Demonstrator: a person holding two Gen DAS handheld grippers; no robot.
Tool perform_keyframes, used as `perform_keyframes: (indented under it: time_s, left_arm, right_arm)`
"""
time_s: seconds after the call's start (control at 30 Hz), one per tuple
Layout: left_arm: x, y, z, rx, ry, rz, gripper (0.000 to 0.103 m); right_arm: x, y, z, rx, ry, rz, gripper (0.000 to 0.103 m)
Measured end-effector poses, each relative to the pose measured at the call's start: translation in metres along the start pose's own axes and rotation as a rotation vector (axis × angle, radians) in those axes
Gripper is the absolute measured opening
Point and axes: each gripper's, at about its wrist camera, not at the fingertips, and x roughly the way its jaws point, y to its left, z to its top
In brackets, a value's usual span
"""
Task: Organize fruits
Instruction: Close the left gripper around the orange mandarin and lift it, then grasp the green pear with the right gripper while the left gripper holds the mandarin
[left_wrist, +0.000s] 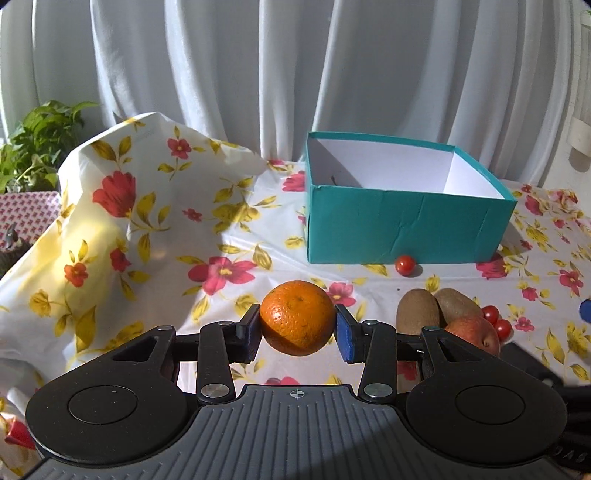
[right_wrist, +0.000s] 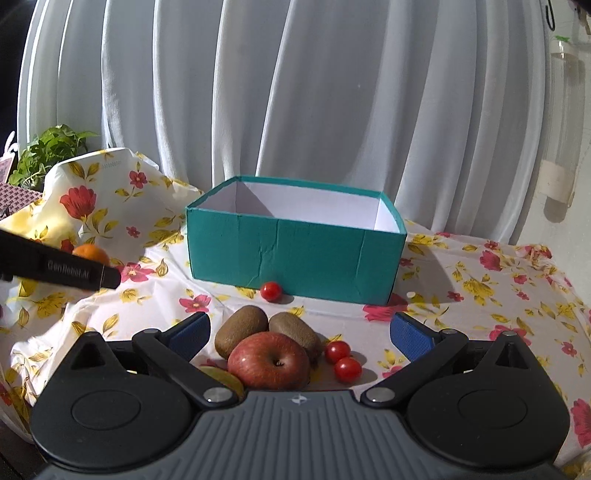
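- Gripping an orange, the left claw holds it above the table.
- Right claw gapes wide, empty, over the apple.

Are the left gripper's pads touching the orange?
Touching. The left wrist view shows both pads of the left gripper pressed against the sides of the orange, no gap at either side.

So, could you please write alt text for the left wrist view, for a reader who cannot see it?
The left gripper holds an orange between its blue pads, above a floral tablecloth. Behind stands an open teal box with a cherry tomato before it; kiwis and an apple lie to the right.
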Motion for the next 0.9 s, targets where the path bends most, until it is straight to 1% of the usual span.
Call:
perform_keyframes:
  time_s: [0.13,0.17,0.2,0.27,0.33,0.43,0.63,0.7,0.8,0.9]
  left_arm:
    - [0.000,0.001,0.007,-0.001,-0.001,-0.006,0.045]
    - [0.000,0.002,0.009,-0.001,-0.001,-0.006,0.045]
    - [0.001,0.002,0.010,0.000,-0.002,-0.006,0.045]
    - [0.003,0.004,0.014,-0.001,0.001,-0.009,0.045]
    - [0.005,0.007,0.017,-0.003,0.002,-0.012,0.045]
    - [0.007,0.010,0.019,-0.008,-0.001,-0.018,0.045]
    - [0.014,0.013,0.020,-0.012,0.007,-0.015,0.045]
    - [0.016,0.013,0.019,-0.009,0.011,-0.013,0.045]
    - [0.020,0.014,0.018,-0.007,0.022,-0.009,0.045]
    - [0.025,0.014,0.017,-0.006,0.035,-0.010,0.045]
  right_arm:
    - [0.008,0.013,-0.011,0.003,0.051,0.031,0.102]
    - [0.009,0.015,-0.013,0.003,0.062,0.038,0.100]
    - [0.010,0.017,-0.015,0.006,0.072,0.047,0.096]
    - [0.014,0.020,-0.018,0.018,0.098,0.063,0.093]
    - [0.018,0.024,-0.022,0.021,0.129,0.075,0.093]
    - [0.025,0.031,-0.030,0.013,0.182,0.104,0.088]
    - [0.039,0.040,-0.039,-0.001,0.221,0.126,0.082]
    - [0.044,0.042,-0.041,0.001,0.233,0.136,0.077]
    - [0.050,0.044,-0.044,0.005,0.243,0.144,0.071]
    - [0.055,0.045,-0.045,0.005,0.247,0.148,0.069]
